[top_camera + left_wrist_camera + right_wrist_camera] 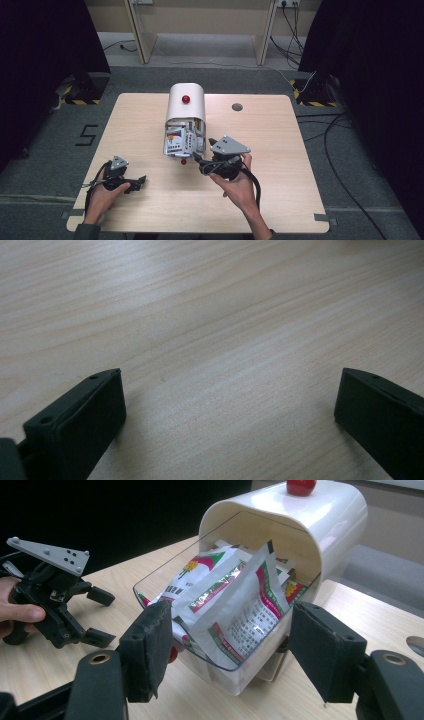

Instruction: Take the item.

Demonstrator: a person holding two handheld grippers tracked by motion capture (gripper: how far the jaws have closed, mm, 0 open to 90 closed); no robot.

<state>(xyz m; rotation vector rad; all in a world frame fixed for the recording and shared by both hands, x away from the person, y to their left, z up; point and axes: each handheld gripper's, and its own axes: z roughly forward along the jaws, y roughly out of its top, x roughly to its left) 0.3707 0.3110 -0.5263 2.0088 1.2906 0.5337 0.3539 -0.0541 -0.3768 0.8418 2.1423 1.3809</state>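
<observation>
the right tool (227, 655) is standing open, its two black jaws spread either side of the clear drawer (210, 645) that is sticking out of the white rounded container (185, 117) just ahead of it; nothing is sitting between the jaws yet. the drawer is already pulled out and tipping forward, and the printed packets (240, 605) are still packed inside it, so judging from this, the opening looks done and any taking out of a packet is still left. a small red knob (183, 161) on the drawer's front is showing right beside the tool's left jaw. the right hand (240, 187) is gripping the tool from behind and below, forearm coming in low and angling toward the container. off to that tool's left, the left tool (131, 182) is lying low over the bare wooden surface (210, 330), its jaws also wide apart and holding nothing, with the left hand (102, 192) wrapped around its body. farther off, on top of the container, a second red knob (185, 99) is sitting, and beyond it the surface is ending at grey floor (60, 135).
</observation>
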